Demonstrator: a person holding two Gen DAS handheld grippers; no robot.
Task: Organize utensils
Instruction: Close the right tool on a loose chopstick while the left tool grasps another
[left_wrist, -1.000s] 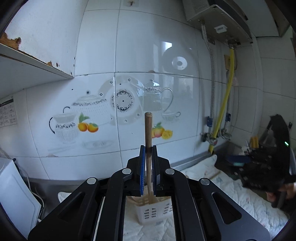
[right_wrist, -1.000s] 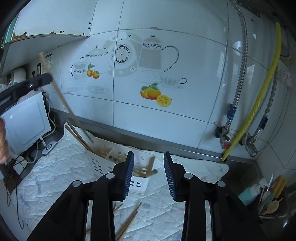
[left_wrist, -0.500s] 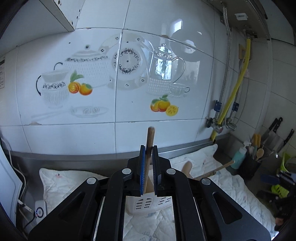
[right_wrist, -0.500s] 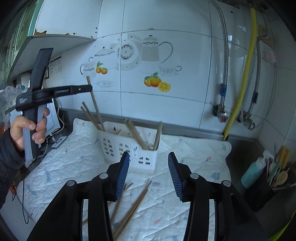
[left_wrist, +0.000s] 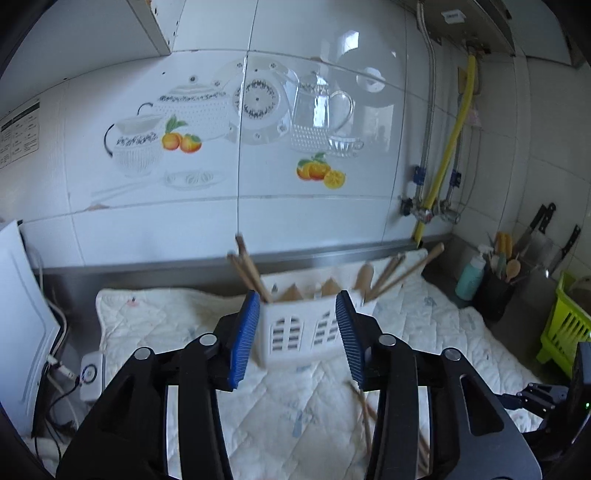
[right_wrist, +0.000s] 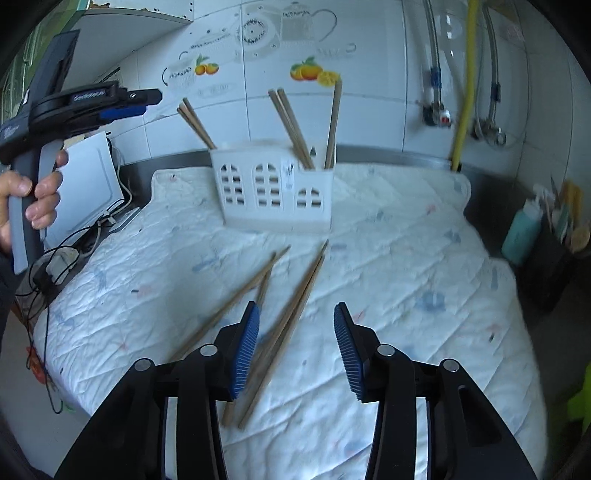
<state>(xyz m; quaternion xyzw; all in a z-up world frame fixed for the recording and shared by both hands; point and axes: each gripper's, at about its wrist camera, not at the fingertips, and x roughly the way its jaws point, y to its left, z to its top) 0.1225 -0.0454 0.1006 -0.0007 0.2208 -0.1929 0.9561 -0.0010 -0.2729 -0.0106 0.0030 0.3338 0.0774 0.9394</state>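
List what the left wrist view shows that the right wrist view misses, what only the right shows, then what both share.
Only left wrist: knives on the right wall and a green basket.
Only right wrist: the hand holding the left gripper, and the full spread of loose chopsticks on the mat.
Both: the white utensil holder with chopsticks standing in it, the quilted mat, and the yellow hose.

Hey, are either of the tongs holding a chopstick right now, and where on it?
Neither. Left tongs and right tongs both stand open and empty.
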